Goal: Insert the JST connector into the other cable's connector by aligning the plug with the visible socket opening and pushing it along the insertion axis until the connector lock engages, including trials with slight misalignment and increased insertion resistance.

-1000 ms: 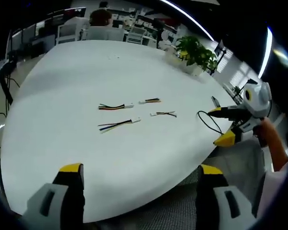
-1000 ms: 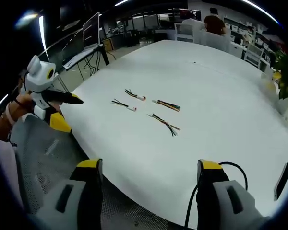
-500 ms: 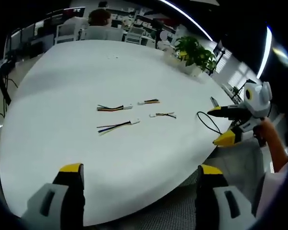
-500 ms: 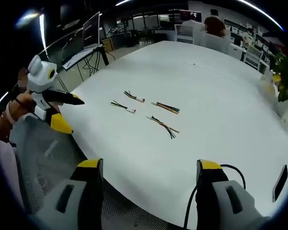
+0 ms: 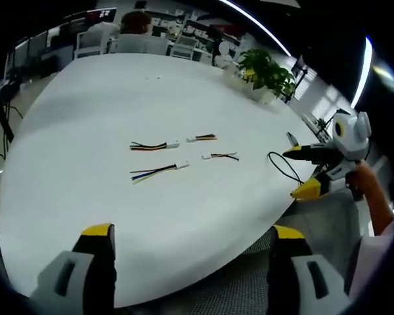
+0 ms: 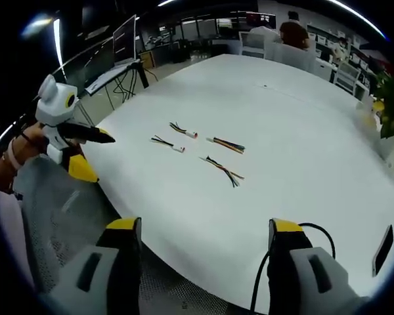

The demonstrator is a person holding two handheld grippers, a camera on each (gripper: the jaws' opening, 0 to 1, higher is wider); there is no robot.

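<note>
- Left gripper view: the left hand-held gripper (image 5: 187, 246) is released, its yellow-tipped jaws set wide apart over the near edge of the white worktop (image 5: 85, 118), with nothing between them.
- Ahead of those jaws, well apart from them, four short JST cables lie loose on the worktop: a long cable (image 5: 159, 172) nearest, a red-and-yellow cable (image 5: 151, 146) beyond it, a small cable (image 5: 203, 138) further right, and a dark-wired cable (image 5: 220, 156) nearest the right.
- To the right, the right hand-held gripper (image 5: 302, 172) hovers at the worktop's edge, held by a hand (image 5: 361, 184), jaws parted; a black cord (image 5: 282, 164) loops just beside it.
- A potted plant (image 5: 269, 72) stands far ahead, right.
- Right gripper view: the right hand-held gripper (image 6: 203, 246) is released, jaws empty; the four cables lie ahead, slightly left, none touching.
- The left hand-held gripper (image 6: 92, 154) sits far left, off the worktop's edge.
</note>
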